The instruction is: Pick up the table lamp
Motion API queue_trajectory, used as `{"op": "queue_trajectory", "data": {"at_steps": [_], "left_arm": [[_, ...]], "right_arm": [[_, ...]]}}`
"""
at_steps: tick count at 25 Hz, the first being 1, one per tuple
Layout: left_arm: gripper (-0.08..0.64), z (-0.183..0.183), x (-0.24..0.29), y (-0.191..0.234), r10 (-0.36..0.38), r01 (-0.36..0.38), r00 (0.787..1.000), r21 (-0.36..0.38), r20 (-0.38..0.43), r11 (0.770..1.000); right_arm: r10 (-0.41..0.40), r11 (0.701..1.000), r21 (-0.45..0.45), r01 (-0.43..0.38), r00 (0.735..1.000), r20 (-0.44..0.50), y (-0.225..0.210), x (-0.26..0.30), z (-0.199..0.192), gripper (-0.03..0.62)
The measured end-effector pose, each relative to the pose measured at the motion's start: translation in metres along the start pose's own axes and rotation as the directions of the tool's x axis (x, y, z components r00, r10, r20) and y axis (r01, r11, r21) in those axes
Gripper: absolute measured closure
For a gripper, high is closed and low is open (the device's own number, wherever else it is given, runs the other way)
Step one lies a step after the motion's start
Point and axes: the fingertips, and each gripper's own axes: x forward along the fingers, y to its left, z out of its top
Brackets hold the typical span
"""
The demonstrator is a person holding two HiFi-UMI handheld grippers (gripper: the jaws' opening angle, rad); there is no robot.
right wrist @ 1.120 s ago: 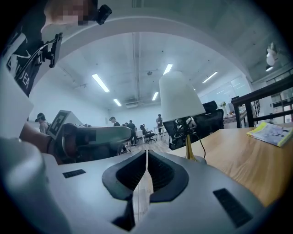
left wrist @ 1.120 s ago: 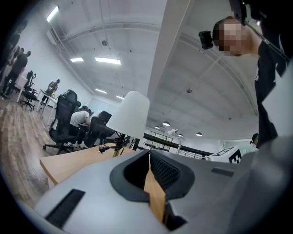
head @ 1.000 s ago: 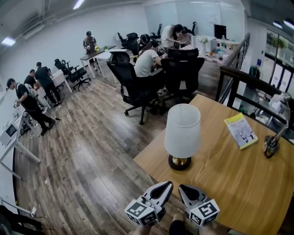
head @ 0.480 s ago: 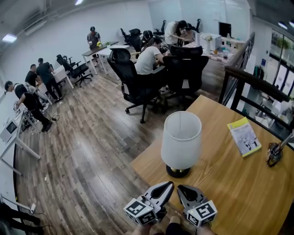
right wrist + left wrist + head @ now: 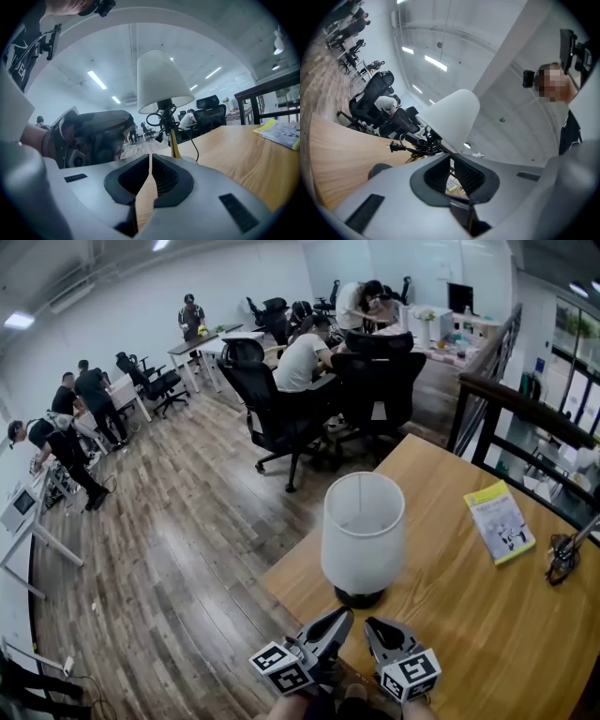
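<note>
The table lamp (image 5: 363,532), with a white shade, gold stem and dark round base, stands upright near the front left corner of the wooden table (image 5: 469,615). Just in front of its base, side by side, are my left gripper (image 5: 343,617) and right gripper (image 5: 373,624); both are shut and hold nothing. In the left gripper view the shade (image 5: 452,117) appears tilted above the shut left gripper (image 5: 451,160). The right gripper view shows the lamp (image 5: 161,82) straight ahead, a coiled black cord (image 5: 161,123) around its stem, beyond the shut right gripper (image 5: 150,169).
A yellow booklet (image 5: 499,521) lies at the table's far right, and a small dark object (image 5: 561,563) sits at the right edge. A dark railing (image 5: 511,399) runs behind the table. Office chairs (image 5: 281,418) and several people fill the wood floor beyond.
Both grippers have come closer to the lamp base. The left gripper has rolled, its marker cube now turned. Both stay shut.
</note>
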Motion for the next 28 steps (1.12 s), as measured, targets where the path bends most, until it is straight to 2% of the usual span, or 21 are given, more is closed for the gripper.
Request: {"op": "queue_trajectory", "data": {"at_steps": [3, 6, 7, 11, 16, 18, 21, 28], "left_arm": [[0.542, -0.002, 0.007, 0.007, -0.029, 0.029, 1.000, -0.050, 0.001, 0.998], [0.450, -0.001, 0.013, 0.011, -0.084, 0.085, 0.996, -0.106, 0.015, 0.991], [0.444, 0.001, 0.015, 0.012, -0.103, 0.106, 0.994, -0.120, 0.029, 0.987], [0.443, 0.011, 0.015, 0.015, -0.171, 0.193, 0.977, -0.193, 0.124, 0.962], [0.445, 0.020, 0.018, 0.018, -0.243, 0.286, 0.952, -0.250, 0.188, 0.925], [0.444, 0.022, 0.018, 0.020, -0.259, 0.306, 0.945, -0.261, 0.201, 0.915], [0.443, 0.025, 0.020, 0.021, -0.271, 0.321, 0.939, -0.265, 0.210, 0.909], [0.439, 0.027, 0.026, 0.020, -0.314, 0.363, 0.927, -0.289, 0.205, 0.886]], "right_arm": [[-0.015, 1.000, 0.013, 0.015, 1.000, 0.010, -0.007, 0.002, 0.002, 0.554], [-0.022, 0.999, 0.023, 0.022, 1.000, 0.012, -0.010, 0.005, -0.002, 0.554], [-0.024, 1.000, 0.019, 0.024, 1.000, 0.012, -0.011, 0.007, -0.004, 0.554], [-0.055, 0.998, 0.028, 0.055, 0.998, 0.016, -0.021, 0.015, -0.008, 0.552], [-0.070, 0.997, 0.025, 0.070, 0.997, 0.012, -0.030, 0.037, -0.008, 0.551], [-0.071, 0.997, 0.016, 0.070, 0.997, 0.012, -0.031, 0.043, -0.008, 0.544], [-0.067, 0.998, 0.004, 0.067, 0.998, 0.013, -0.031, 0.052, -0.006, 0.488], [-0.089, 0.996, -0.018, 0.089, 0.996, 0.013, -0.047, 0.075, 0.002, 0.436]]}}
